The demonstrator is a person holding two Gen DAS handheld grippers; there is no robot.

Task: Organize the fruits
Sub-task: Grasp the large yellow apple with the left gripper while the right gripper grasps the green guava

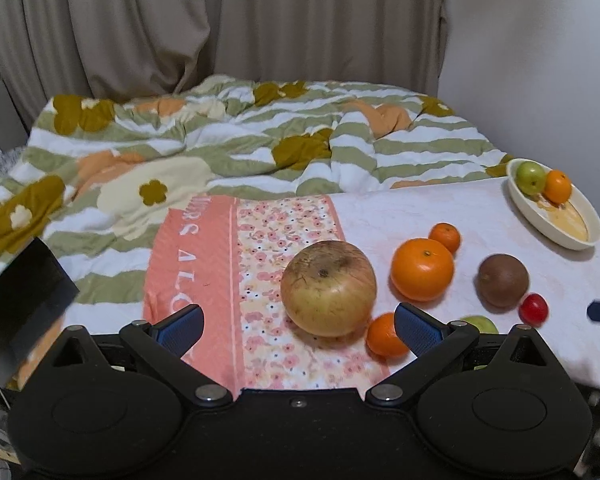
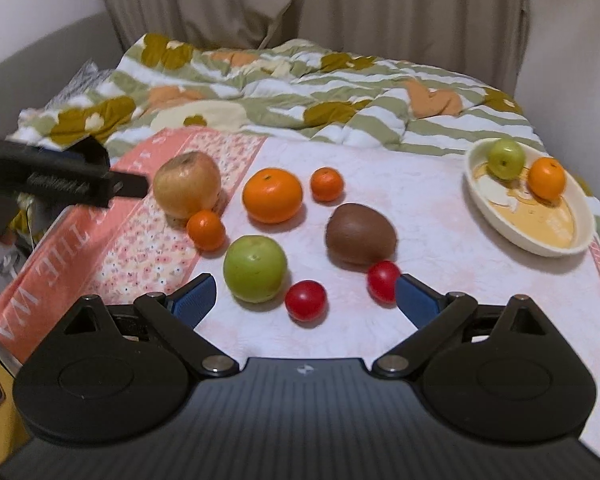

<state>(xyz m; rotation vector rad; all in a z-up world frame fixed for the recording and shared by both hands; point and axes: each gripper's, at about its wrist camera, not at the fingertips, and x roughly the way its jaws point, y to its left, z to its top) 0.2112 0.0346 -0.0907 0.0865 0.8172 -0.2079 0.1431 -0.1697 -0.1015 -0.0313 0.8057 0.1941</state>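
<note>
Nearby, bowl [image 2: 496, 224] at towel [image 2: 440, 200] edge, tools gaping

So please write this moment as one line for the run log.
left hand-held gripper: open, near yellow apple | right hand-held gripper: open, empty | bowl: green apple, orange

Loose fruits [image 2: 272, 195] lie scattered on the cloth; a green apple [image 2: 506, 158] and orange [image 2: 546, 178] sit in the cream dish [image 2: 580, 240].
</note>
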